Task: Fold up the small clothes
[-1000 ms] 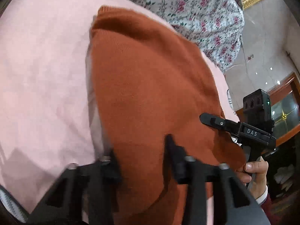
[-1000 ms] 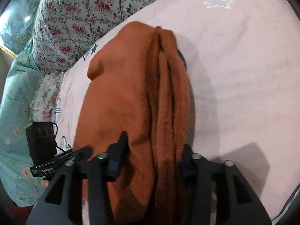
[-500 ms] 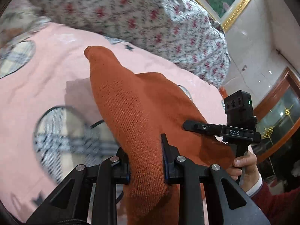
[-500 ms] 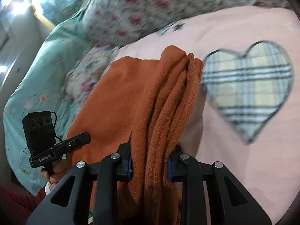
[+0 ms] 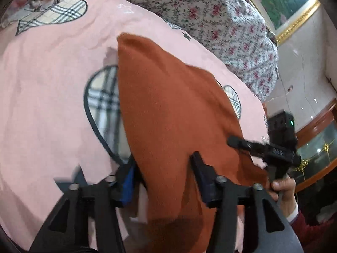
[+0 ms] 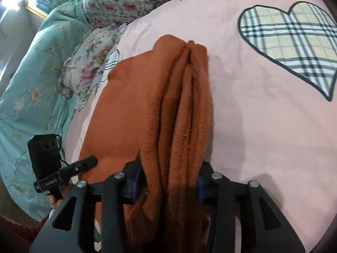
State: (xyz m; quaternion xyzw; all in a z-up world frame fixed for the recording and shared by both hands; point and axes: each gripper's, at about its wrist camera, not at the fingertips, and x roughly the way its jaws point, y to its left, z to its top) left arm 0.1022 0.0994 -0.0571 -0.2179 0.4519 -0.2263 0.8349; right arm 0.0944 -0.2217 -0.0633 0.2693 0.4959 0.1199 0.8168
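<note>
A rust-orange knit garment lies folded on the pink bedspread. My left gripper stands open, with its jaws wide apart on either side of the garment's near left edge. In the right wrist view the garment shows several stacked folds along its right edge. My right gripper is open too, its jaws standing on either side of those folds. Each gripper shows in the other's view, the right one and the left one.
The bedspread has plaid heart patches. A floral quilt lies at the far side, and a teal floral blanket and a small floral pillow lie left. A wooden cabinet stands beyond the bed's right edge.
Both grippers, shut on the garment half a second ago, have opened. The garment has come down from a lifted drape to lie on the bedspread.
</note>
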